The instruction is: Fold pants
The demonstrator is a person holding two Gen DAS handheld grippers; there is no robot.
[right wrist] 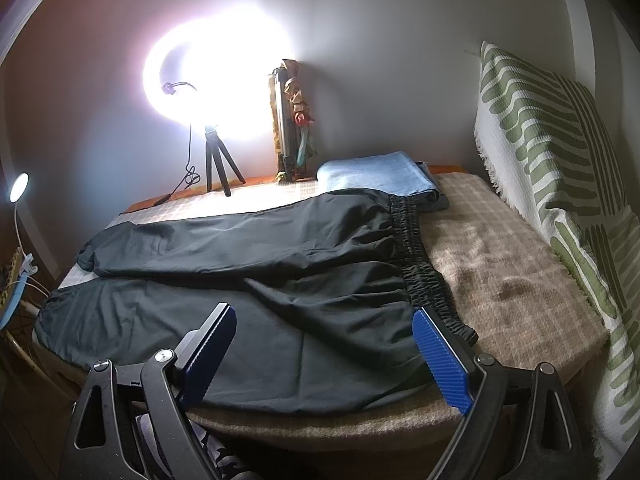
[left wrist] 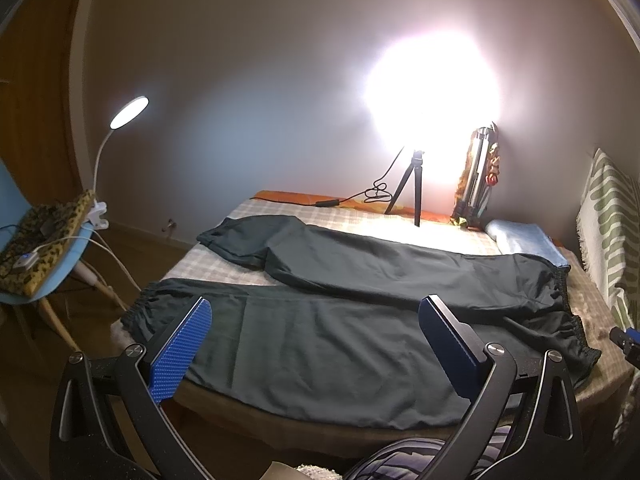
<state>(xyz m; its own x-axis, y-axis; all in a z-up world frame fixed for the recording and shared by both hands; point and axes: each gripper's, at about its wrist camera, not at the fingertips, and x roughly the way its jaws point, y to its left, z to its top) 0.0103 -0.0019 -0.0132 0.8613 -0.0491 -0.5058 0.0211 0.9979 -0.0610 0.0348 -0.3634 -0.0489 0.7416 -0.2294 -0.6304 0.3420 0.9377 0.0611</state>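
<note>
A bed covered by a beige checked blanket was seen to fill the middle of both views. Dark pants were laid out flat across it, legs running to the left and the gathered elastic waistband lying at the right; the far leg was angled away from the near one, with its cuff turned over. A green-and-white patterned throw was propped against the wall at the right. A ring light on a small tripod stood at the far edge of the bed (glare washed out its detail). A folded light-blue cloth was noted just behind the waistband. A clip lamp was fixed to a blue chair at the left. The left gripper was held over the near leg, jaws wide apart and empty. The right gripper was held near the waistband end, jaws likewise spread, nothing between them.
</note>
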